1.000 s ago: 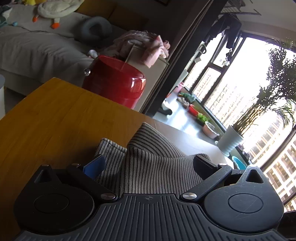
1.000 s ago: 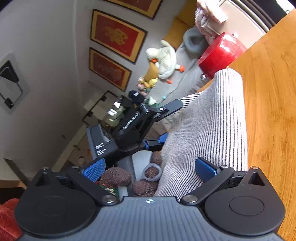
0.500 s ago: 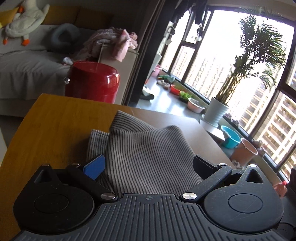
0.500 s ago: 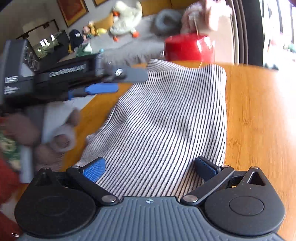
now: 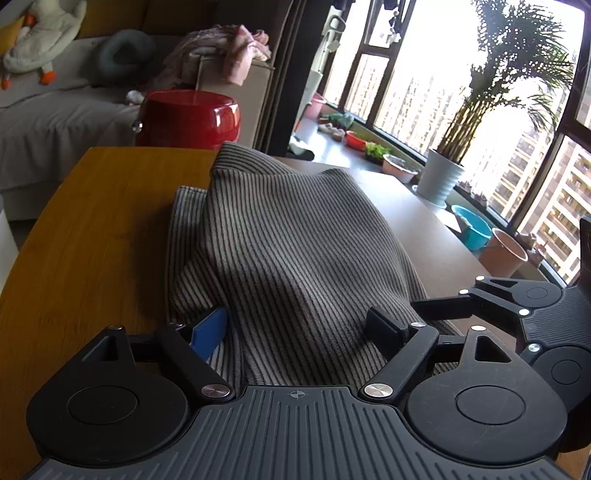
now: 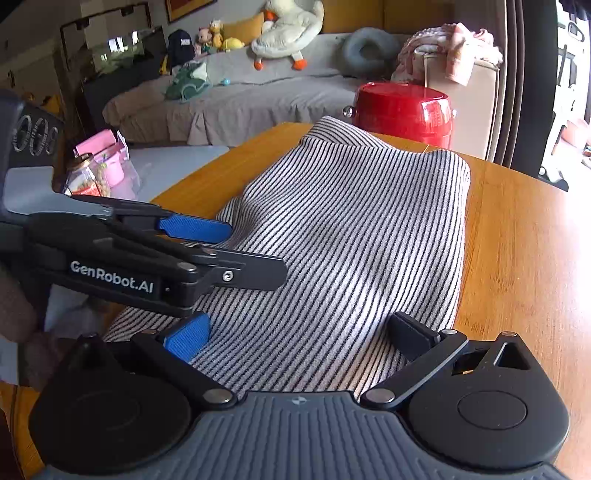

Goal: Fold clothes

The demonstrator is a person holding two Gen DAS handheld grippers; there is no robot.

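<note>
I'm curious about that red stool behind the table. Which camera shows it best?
The right wrist view: the red stool stands well lit beyond the striped garment, with its top, side and knob visible. In the left wrist view, the stool is also visible, but darker, with its base hidden behind the table.

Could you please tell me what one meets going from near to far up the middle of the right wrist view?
Right gripper → striped garment on the wooden table → red pot → grey sofa → stuffed duck.
</note>
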